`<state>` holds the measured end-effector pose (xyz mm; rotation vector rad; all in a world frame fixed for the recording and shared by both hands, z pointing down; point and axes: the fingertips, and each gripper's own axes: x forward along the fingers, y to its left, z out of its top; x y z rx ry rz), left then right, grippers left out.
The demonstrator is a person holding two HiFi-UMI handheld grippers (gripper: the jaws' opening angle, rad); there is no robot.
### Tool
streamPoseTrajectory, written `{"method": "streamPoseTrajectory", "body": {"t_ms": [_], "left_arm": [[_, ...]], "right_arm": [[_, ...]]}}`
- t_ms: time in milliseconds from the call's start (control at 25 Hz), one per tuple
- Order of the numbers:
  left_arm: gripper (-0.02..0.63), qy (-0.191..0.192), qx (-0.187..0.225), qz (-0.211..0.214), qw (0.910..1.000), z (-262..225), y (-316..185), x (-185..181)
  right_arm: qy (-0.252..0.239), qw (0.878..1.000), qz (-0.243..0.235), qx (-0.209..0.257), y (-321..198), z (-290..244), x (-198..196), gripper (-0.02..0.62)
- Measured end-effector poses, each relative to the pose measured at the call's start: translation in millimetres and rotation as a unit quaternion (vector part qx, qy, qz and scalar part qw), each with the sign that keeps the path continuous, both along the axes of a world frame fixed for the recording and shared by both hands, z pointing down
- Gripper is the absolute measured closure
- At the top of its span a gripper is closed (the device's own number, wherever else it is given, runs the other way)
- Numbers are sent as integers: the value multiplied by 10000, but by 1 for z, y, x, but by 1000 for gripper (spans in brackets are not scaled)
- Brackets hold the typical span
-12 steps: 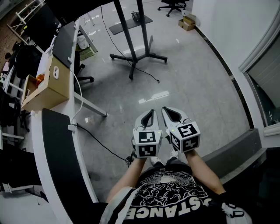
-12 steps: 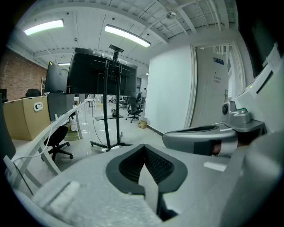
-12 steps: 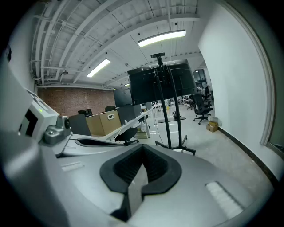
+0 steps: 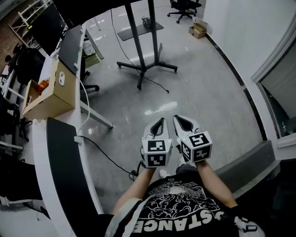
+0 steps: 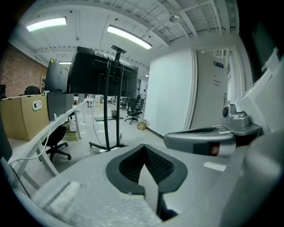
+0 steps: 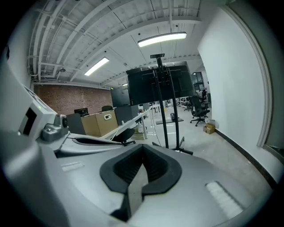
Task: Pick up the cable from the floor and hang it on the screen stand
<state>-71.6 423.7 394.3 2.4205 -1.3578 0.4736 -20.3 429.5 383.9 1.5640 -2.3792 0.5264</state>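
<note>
The black screen stand (image 4: 141,44) rises from its legged base on the grey floor ahead, its screen cut off at the top edge. A thin black cable (image 4: 156,83) trails from that base across the floor toward me. My left gripper (image 4: 159,121) and right gripper (image 4: 178,118) hover side by side just in front of my body, both shut with nothing between the jaws, well short of the cable. In the left gripper view the left gripper (image 5: 144,147) points at the stand (image 5: 116,106). In the right gripper view the right gripper (image 6: 143,148) does too, with the stand (image 6: 163,111) beyond.
A white desk (image 4: 39,134) runs along the left with a cardboard box (image 4: 48,95) and dark panels on it. Another black cable (image 4: 104,152) drops from the desk to the floor near my feet. Office chairs (image 4: 184,4), a small box (image 4: 200,27) and the white wall stand at the right.
The stand and floor have slid slightly lower in the head view. Both grippers remain shut, side by side.
</note>
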Motion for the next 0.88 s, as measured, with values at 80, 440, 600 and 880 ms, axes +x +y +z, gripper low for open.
{"method": "streamPoseTrajectory", "body": {"t_ms": [80,440,600,880], "left_arm": [[609,7,1,15,10000,1,-5,2],[609,-57,-82,-15,9999,11,-47,20],[609,-153,-157,-46,9997,21,-81,35],[609,-378,-308,-138,9987,33,-160,63]], "right_arm": [[11,10000,15,44,-6,-3,0,591],[-28,9999,-78,-80,-46,17,15,591],[-103,9996,-125,-235,-83,25,27,591],[-251,9989,-287,-289,-162,40,58,591]]}}
